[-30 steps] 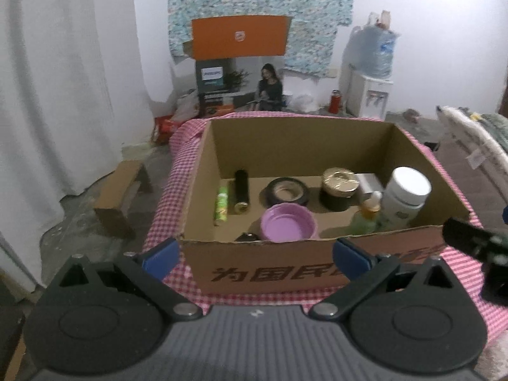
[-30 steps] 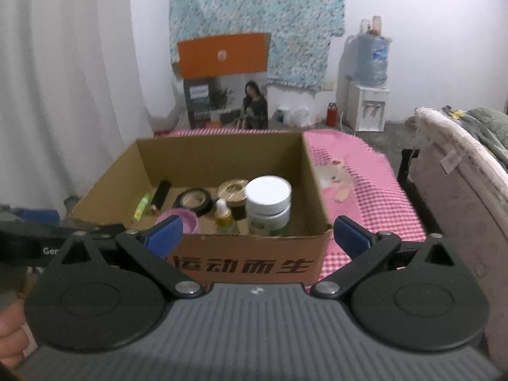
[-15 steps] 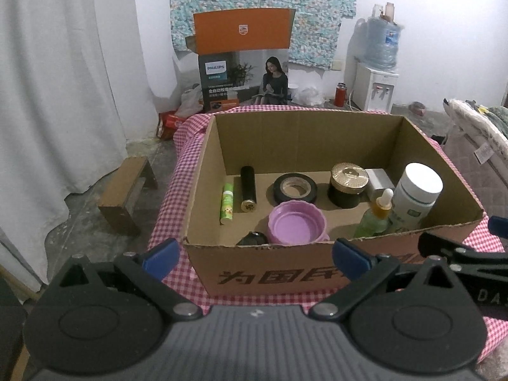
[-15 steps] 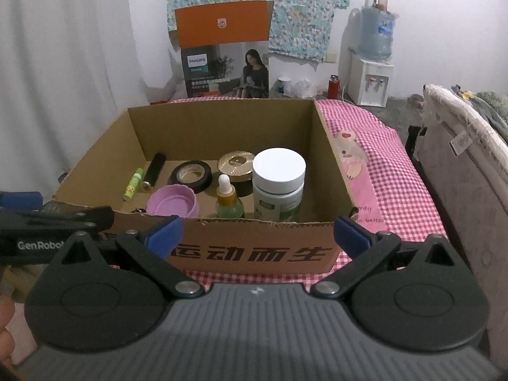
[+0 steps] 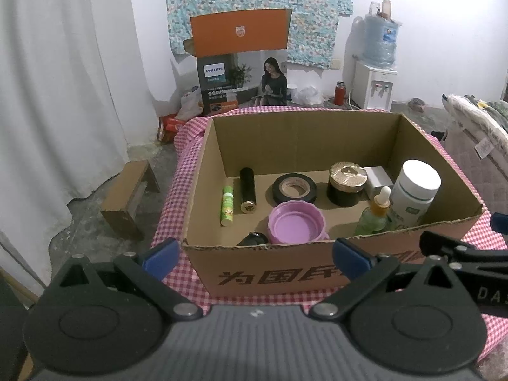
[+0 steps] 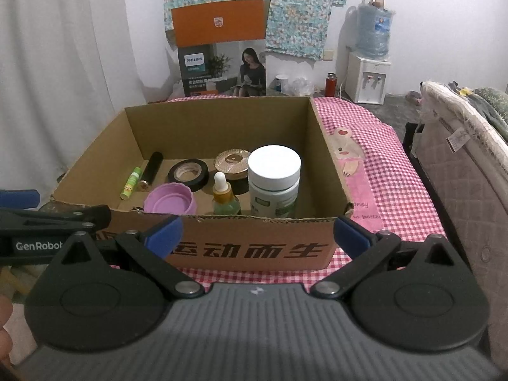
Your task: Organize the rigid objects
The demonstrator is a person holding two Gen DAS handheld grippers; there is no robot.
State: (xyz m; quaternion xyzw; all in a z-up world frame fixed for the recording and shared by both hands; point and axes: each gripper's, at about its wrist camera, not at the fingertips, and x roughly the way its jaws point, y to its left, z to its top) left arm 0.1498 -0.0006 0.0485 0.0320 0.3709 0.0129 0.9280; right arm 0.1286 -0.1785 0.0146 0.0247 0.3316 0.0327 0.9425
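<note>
Cardboard box [image 5: 273,273] front wall hides dark object [image 5: 253,239]; left tongs [image 5: 255,252], right tongs [image 6: 256,230] wide, empty

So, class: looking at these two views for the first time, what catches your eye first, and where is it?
The open cardboard box on the pink checked cloth dominates both views. Inside, the tall white-lidded jar stands at its right, with a purple lid near the front wall and black tape behind it.

A lived-in home room is shown. A water dispenser [image 5: 376,87] is stood against the white wall, right of a Philips carton [image 5: 241,63]; a floral cloth [image 5: 260,9] is hung behind the carton, and a mattress [image 6: 460,165] is seen further right.
</note>
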